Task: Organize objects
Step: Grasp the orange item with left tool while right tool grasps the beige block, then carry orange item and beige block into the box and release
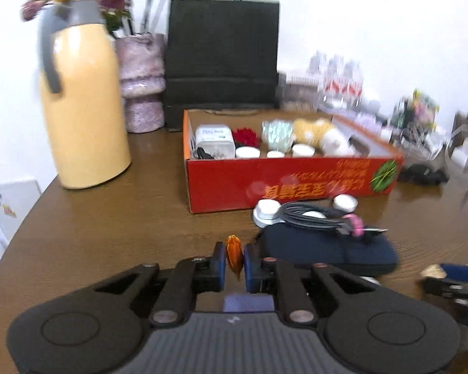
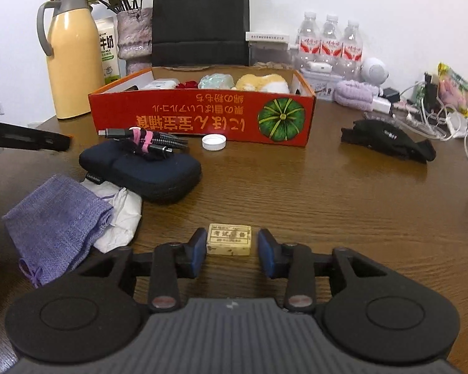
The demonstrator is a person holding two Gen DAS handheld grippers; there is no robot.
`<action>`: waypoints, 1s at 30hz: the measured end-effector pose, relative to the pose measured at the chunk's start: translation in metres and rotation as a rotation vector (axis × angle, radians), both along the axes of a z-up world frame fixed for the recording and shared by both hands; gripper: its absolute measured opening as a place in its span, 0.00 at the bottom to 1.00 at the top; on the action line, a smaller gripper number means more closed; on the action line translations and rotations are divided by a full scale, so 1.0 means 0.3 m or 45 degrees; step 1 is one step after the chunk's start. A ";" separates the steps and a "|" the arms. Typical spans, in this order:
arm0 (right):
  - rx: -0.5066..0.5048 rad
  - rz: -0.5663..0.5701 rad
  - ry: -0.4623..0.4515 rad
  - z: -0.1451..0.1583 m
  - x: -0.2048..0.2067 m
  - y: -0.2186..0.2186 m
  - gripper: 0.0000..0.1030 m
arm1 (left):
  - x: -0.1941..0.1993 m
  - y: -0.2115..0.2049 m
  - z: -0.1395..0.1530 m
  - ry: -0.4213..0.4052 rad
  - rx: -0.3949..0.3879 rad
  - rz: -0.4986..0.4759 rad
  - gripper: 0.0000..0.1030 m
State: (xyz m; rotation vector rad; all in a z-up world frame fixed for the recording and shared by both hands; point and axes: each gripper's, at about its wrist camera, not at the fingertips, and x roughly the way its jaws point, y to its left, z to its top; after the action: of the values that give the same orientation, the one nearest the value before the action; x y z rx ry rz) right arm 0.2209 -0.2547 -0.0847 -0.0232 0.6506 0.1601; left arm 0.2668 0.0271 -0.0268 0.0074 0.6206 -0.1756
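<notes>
My left gripper (image 1: 235,261) is shut on a thin orange piece (image 1: 233,247), like a dried petal, held upright between its blue pads above the wooden table (image 1: 109,233). Ahead stands the red cardboard box (image 1: 290,180), holding a white charger, a red flower, a plush toy and small white tubs. In the right wrist view my right gripper (image 2: 231,246) sits low over the table with a beige eraser (image 2: 229,238) between its fingers. The eraser rests against the left pad, with a gap to the right pad. The same red box (image 2: 202,115) stands behind.
A dark blue pouch (image 2: 140,168) carries a cable bundle (image 2: 146,138) with a pink tie. Nearby are a white cap (image 2: 214,142), a purple knit bag (image 2: 56,221) on crumpled paper, and a black fabric item (image 2: 387,143). Yellow thermos (image 2: 73,59), vase, black bag (image 2: 199,15) and water bottles (image 2: 327,43) line the wall.
</notes>
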 end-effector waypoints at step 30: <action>0.106 0.180 0.032 0.372 0.719 0.111 0.30 | 0.610 -0.108 0.191 0.177 -0.026 -0.166 0.11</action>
State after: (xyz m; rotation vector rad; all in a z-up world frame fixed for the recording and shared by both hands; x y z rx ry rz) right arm 0.4365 -0.2213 0.0269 0.0131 0.6671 0.3239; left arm 0.4497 -0.0053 0.0304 0.0163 0.7576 -0.3107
